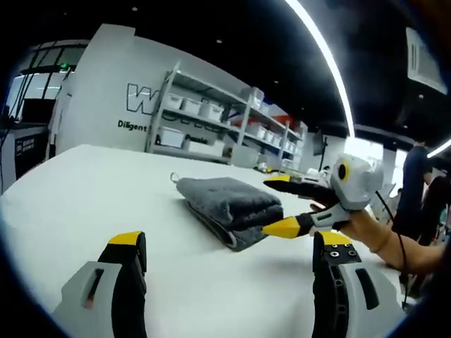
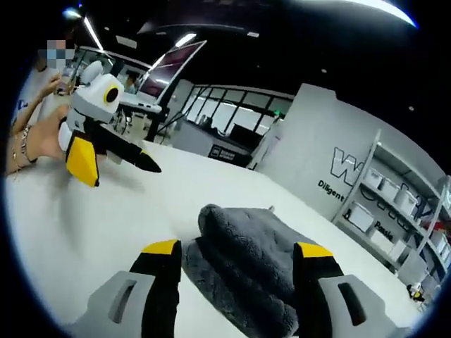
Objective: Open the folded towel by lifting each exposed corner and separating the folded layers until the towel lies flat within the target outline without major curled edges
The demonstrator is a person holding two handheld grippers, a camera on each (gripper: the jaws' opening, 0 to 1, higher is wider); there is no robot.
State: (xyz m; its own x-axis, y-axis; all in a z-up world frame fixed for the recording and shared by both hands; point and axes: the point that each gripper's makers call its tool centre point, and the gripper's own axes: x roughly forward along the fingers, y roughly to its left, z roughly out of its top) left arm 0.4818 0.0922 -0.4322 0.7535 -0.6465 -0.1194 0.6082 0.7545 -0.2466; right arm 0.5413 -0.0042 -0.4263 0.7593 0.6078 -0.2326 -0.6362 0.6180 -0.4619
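A folded grey towel (image 1: 229, 209) lay on the white surface (image 1: 84, 190). The right gripper (image 1: 284, 204) reached its spread jaws around the towel's edge; the left gripper (image 2: 116, 163) hovered apart, jaws released.

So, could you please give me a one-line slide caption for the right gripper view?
Right tool open, straddling the folded grey towel on the white table; left tool open beyond.

In my right gripper view my own yellow-tipped black tongs (image 2: 237, 264) cover the near end of the folded grey terry towel (image 2: 250, 257); the small wall lettering (image 2: 332, 186) is unreadable.
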